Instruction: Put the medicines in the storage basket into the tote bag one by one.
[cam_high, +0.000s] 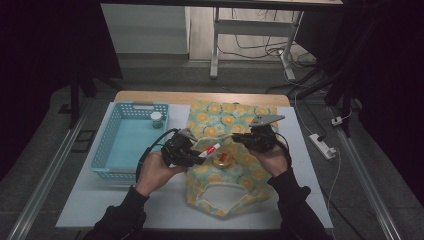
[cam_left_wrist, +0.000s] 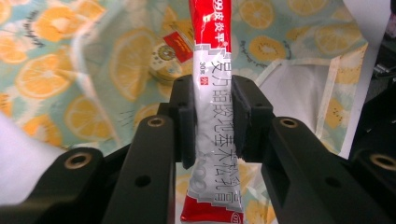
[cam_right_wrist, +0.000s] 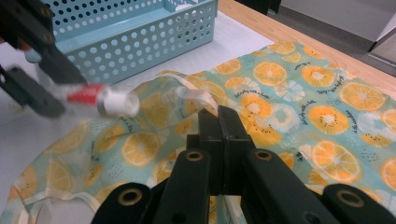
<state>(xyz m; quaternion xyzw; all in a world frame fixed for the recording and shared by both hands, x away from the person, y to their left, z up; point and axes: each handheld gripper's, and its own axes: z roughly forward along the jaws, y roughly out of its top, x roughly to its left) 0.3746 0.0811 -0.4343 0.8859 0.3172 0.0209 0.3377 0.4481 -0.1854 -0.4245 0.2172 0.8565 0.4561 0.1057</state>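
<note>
Your left tool is squeezing a soft red-and-white tube above the floppy orange-print bag. Your right tool is pinching the bag's thin edge shut.

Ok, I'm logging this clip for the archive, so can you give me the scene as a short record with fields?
Left claw: shut on a red and white ointment tube, cap pointing away
Right claw: shut on the edge of the orange-print cloth bag
Bag: lying flat on the table
Round tin: at the bag's mouth
Blue basket: left of the bag, holding a small green-lidded jar
</note>
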